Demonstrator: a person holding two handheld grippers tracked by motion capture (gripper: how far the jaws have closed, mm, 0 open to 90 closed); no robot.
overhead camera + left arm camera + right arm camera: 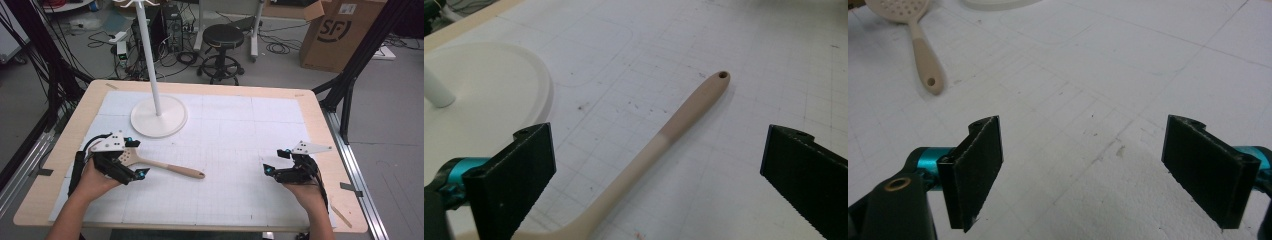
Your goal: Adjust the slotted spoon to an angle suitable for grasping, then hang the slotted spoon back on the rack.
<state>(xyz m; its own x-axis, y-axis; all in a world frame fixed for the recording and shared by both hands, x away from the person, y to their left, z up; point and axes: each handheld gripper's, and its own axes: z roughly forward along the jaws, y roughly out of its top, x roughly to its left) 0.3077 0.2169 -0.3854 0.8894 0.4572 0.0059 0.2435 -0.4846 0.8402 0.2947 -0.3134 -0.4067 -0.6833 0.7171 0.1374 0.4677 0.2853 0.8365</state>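
A: The slotted spoon (165,166) looks like matt silicone or plastic, cream at the perforated head and a smooth tan, wood-like finish along the handle.

B: And the mat (225,150) under it?

A: White, paper-like, matt, with a faint printed grid and a few small specks and stains. Around it the table (312,107) shows a pale wood edge, smooth and dull.

B: The stand base (159,116)?

A: Off-white, smooth, slightly satin, like painted metal or plastic.

B: The gripper pads?

A: On the left gripper (654,165) and the right gripper (1080,170) they are black, matt and finely ribbed, like rubber, with glossy teal metal fittings behind.
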